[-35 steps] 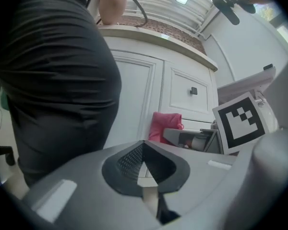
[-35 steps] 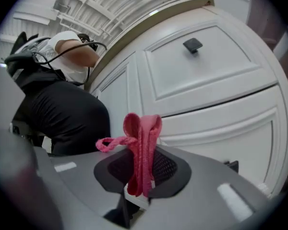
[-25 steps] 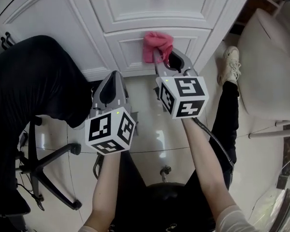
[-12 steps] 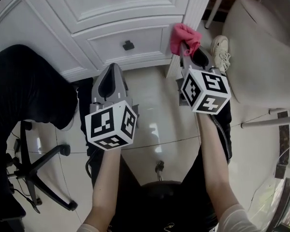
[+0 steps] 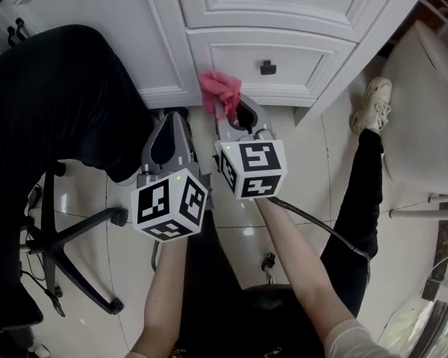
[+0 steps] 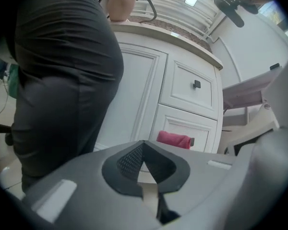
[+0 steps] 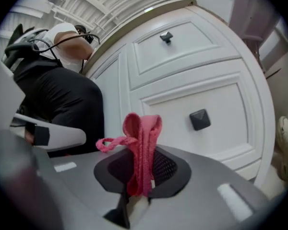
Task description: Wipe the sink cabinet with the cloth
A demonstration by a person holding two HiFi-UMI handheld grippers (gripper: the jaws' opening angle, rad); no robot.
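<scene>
The pink cloth (image 5: 220, 94) is being clamped in the right tool (image 5: 229, 116), whose jaws are being kept shut on a narrow fold of it, so that a loose bunch is standing up past the tips. The cloth is being presented to the sink cabinet (image 5: 134, 21) at the lower left corner of the lower drawer (image 5: 231, 57), near the base moulding. Whether it is actually being pressed on the paint cannot be told. The left tool (image 6: 144, 147) is being held with its jaws together on nothing, just beside the right one and above the floor.

Several slips are being risked here:
- Only a thin pinch of cloth is being gripped, so it could be dragged out by friction along the raised moulding.
- The loose tail could be snagged on the dark knob (image 5: 267, 68) if the stroke is being carried rightward.
- If the bunch is being folded aside, the painted face could be scraped by the hard tips.
- The door to the left is being crowded by another person's dark-clothed leg (image 5: 67, 103), which could be struck.
</scene>
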